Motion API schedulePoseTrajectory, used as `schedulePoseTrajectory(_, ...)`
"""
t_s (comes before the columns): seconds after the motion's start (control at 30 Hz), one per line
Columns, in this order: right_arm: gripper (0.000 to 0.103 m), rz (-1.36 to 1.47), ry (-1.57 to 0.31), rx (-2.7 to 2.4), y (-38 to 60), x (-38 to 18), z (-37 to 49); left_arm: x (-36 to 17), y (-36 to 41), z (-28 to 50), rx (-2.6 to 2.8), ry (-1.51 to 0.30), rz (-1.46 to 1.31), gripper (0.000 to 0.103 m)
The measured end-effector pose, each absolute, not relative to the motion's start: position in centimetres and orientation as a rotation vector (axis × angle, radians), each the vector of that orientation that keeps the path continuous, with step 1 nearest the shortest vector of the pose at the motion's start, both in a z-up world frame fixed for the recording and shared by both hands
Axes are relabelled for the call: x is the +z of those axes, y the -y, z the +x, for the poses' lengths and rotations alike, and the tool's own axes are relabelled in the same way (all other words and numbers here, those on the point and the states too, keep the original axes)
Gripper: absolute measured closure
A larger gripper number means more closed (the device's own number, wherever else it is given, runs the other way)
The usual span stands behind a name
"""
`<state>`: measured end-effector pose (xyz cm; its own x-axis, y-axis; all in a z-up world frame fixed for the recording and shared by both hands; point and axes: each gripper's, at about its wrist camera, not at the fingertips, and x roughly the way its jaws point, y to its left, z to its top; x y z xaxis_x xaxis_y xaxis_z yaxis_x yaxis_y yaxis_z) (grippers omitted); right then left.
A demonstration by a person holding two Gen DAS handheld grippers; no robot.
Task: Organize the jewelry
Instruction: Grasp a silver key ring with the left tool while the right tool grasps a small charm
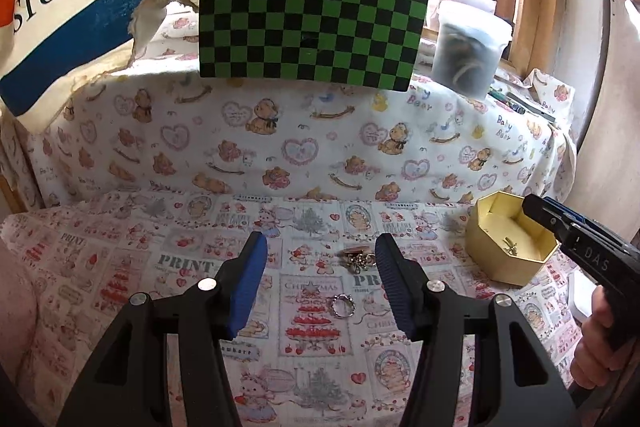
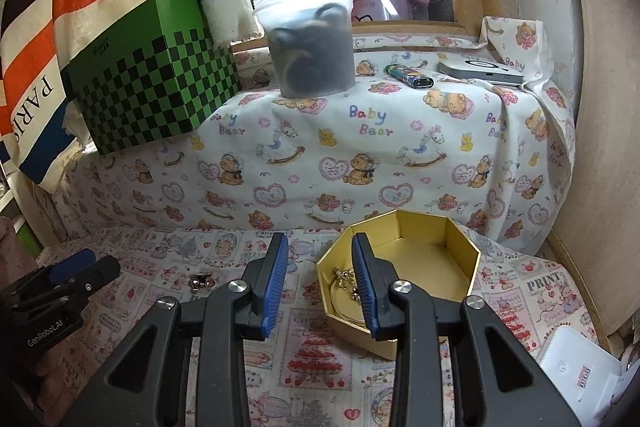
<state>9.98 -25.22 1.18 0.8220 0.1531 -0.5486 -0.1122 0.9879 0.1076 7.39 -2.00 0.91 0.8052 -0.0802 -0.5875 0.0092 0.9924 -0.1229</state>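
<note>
Two pieces of jewelry loose on the cloth, more already in the gold box [image 2: 460, 259].

Left gripper [image 1: 320, 275] hangs low over the printed cloth [image 1: 120, 267], jaws apart and empty; a silver ring [image 1: 342, 306] lies between its fingers and a small cluster [image 1: 358, 261] sits just beyond, near the right pad, so either looks ready to be pinched next. Right gripper [image 2: 320, 283] has jaws parted, nothing between them; one finger reaches over the box's near rim, above a chain and a round piece lying inside, likely just released there. Box sits open-topped to the right, well apart from the ring, cloth between them bare. Green checkered box [image 1: 312, 19] and tub [image 2: 308, 43] stand on the raised ledge behind, out of the way.
</note>
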Motion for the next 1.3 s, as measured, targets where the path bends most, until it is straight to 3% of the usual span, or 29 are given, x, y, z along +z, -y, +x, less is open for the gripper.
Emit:
schedulePoseTrajectory(0.27, 0.067, 0.071, -0.598, 0.154, 24.9, 1.0, 10.0, 0.5, 1.4, 8.2, -0.003, -0.632, -0.098, 0.048)
schedulePoseTrajectory(0.37, 0.062, 0.067, -0.606, 0.15, 24.8, 0.8, 10.1, 0.2, 1.1, 8.8, 0.022, -0.629, -0.065, 0.039)
schedulePoseTrajectory(0.63, 0.062, 0.104, -0.628, 0.138, 25.5, 0.5, 10.5, -1.1, -0.5, 10.9, -0.031, -0.711, -0.102, 0.04)
schedulePoseTrajectory(0.93, 0.062, 0.104, -0.658, 0.116, 25.5, -0.1, 11.1, -2.6, 2.1, 11.7, -0.251, -0.844, -0.042, 0.059)
schedulePoseTrajectory(1.0, 0.062, 0.103, -0.656, 0.116, 25.5, 0.0, 11.0, -3.2, 3.0, 11.8, -0.258, -0.886, -0.015, 0.07)
schedulePoseTrajectory(1.17, 0.062, 0.11, -0.652, 0.121, 25.5, 0.3, 10.8, -4.4, 4.0, 12.1, -0.26, -0.926, -0.013, 0.079)
schedulePoseTrajectory(1.3, 0.062, 0.098, -0.651, 0.115, 25.4, 0.3, 10.8, -4.9, 4.7, 12.3, -0.248, -0.935, 0.012, 0.08)
